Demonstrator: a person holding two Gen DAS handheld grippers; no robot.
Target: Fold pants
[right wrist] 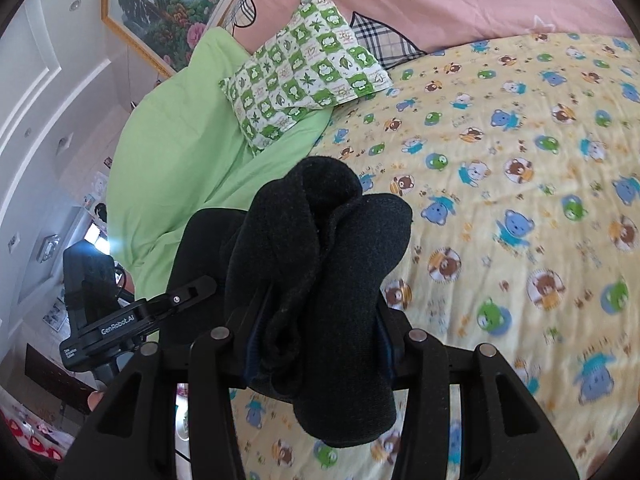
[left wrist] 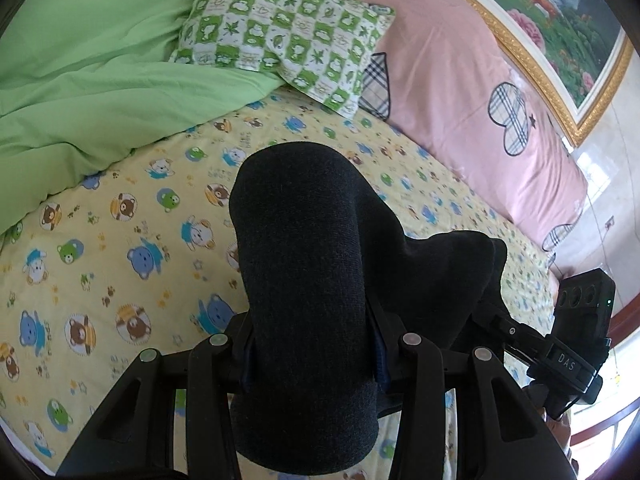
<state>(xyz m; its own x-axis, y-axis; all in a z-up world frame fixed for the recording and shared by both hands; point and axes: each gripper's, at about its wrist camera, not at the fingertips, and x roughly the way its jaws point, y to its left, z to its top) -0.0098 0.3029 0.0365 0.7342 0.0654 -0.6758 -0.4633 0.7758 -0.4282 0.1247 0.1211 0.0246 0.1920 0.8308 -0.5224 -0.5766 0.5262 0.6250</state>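
Note:
The dark navy pants [left wrist: 304, 272] hang bunched between both grippers, lifted above the yellow bear-print bed sheet [left wrist: 120, 240]. My left gripper [left wrist: 312, 360] is shut on a thick fold of the pants, which drapes over and hides the fingertips. My right gripper [right wrist: 316, 352] is shut on another bunched part of the pants [right wrist: 320, 264], fingertips also hidden by cloth. The right gripper's body shows at the right in the left wrist view [left wrist: 568, 344]; the left gripper's body shows at the left in the right wrist view [right wrist: 112, 320].
A green duvet [left wrist: 80, 80] lies at the bed's left. A green-and-white patterned pillow [left wrist: 288, 40] sits at the head, against a pink padded headboard cover [left wrist: 460, 80]. A framed picture [left wrist: 560, 20] hangs above. Bear-print sheet [right wrist: 520, 200] stretches to the right.

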